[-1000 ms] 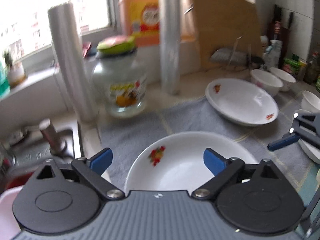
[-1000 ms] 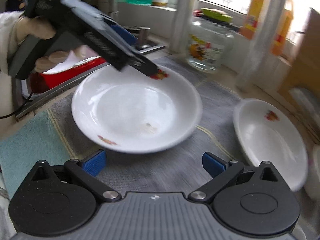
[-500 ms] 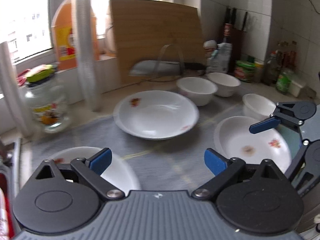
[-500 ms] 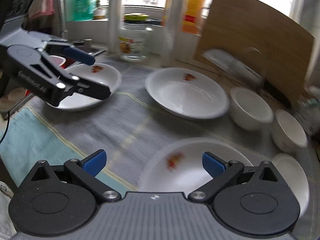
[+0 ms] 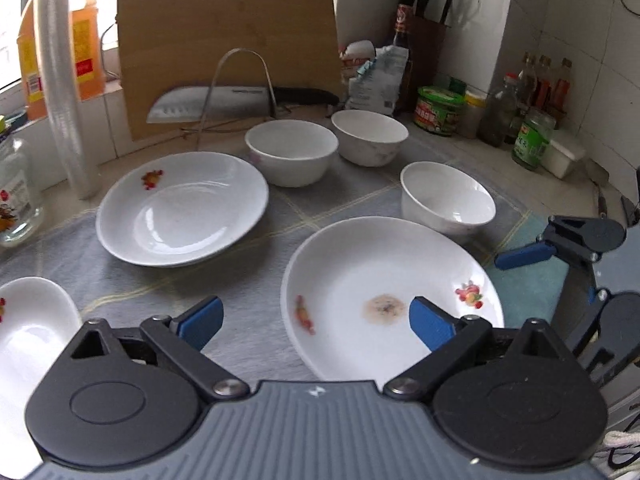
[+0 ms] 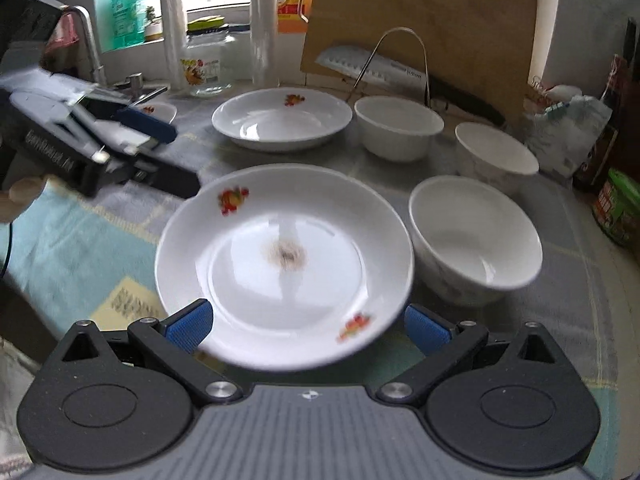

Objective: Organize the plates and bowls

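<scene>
On the table (image 5: 460, 152), spread with a grey checked cloth (image 5: 248, 308), three white plates and three white bowls lie apart from one another. The left gripper (image 5: 316, 322) hovers with its jaws released and wide, having just been opening, with nothing pressed between them; its right pad hangs over the stained plate (image 5: 384, 284), a white plate with fruit prints on the rim and a brownish spot in the middle. The right gripper (image 6: 308, 328) hovers at the same plate (image 6: 280, 264) from the near side, its jaws released, one blue pad at each side of the plate's near rim; the blur hides whether they touch it. Just beside this plate on the right stands the near bowl (image 6: 476, 240). Behind it stand two more bowls (image 5: 292, 152), side by side, and to their left rests the clean plate (image 5: 180, 208). A third plate (image 5: 32, 320) shows at the far left edge of the left view. At the back a wooden cutting board (image 5: 224, 32) leans against the wall, with a cleaver (image 5: 208, 102) resting in a wire rack in front of it.
</scene>
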`<state>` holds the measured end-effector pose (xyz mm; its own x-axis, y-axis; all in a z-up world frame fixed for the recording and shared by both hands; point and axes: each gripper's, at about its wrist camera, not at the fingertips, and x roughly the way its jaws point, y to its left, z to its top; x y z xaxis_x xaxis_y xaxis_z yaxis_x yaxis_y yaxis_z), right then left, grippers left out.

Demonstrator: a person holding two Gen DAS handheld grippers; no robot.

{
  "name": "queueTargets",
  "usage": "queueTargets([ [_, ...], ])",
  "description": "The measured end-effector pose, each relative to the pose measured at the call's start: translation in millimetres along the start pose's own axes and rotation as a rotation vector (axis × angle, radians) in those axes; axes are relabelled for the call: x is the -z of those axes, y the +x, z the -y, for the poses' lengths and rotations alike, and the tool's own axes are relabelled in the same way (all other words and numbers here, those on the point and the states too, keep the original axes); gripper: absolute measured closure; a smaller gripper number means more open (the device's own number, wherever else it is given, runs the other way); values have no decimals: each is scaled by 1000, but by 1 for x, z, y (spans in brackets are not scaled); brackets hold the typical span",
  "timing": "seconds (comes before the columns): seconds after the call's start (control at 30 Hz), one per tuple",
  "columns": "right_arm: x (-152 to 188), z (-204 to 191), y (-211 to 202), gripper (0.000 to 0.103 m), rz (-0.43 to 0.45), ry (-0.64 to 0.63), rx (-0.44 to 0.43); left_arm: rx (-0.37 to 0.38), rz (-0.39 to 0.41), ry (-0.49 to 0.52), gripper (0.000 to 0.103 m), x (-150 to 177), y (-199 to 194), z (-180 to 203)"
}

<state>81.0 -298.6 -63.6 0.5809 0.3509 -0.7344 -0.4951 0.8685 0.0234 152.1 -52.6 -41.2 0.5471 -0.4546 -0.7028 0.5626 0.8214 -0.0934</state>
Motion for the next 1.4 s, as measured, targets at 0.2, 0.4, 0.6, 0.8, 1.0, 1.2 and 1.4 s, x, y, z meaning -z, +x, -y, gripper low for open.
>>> queueTargets([
  [0.2,17,17,-1,0,8,-43,-118,-19,-38,-40,4,-7,14,16],
  [0.4,22,23,13,0,-1,-106,-168,-56,-76,-94,4,-7,26,19],
  [0.6,24,21,24,0,6,-160,-170,-53,-118,-122,5,-5,41,14],
  [0.8,26,19,30,0,24,-200,-187,-16,-176,-136,7,-8,58,5],
  [1.0,21,20,35,0,33,-221,-209,19,-210,-132,9,-12,68,-3],
  [1.2,19,21,39,0,45,-244,-231,64,-252,-114,19,-20,78,-6],
  [1.4,18,22,41,0,56,-255,-246,90,-290,-105,19,-26,85,-9],
])
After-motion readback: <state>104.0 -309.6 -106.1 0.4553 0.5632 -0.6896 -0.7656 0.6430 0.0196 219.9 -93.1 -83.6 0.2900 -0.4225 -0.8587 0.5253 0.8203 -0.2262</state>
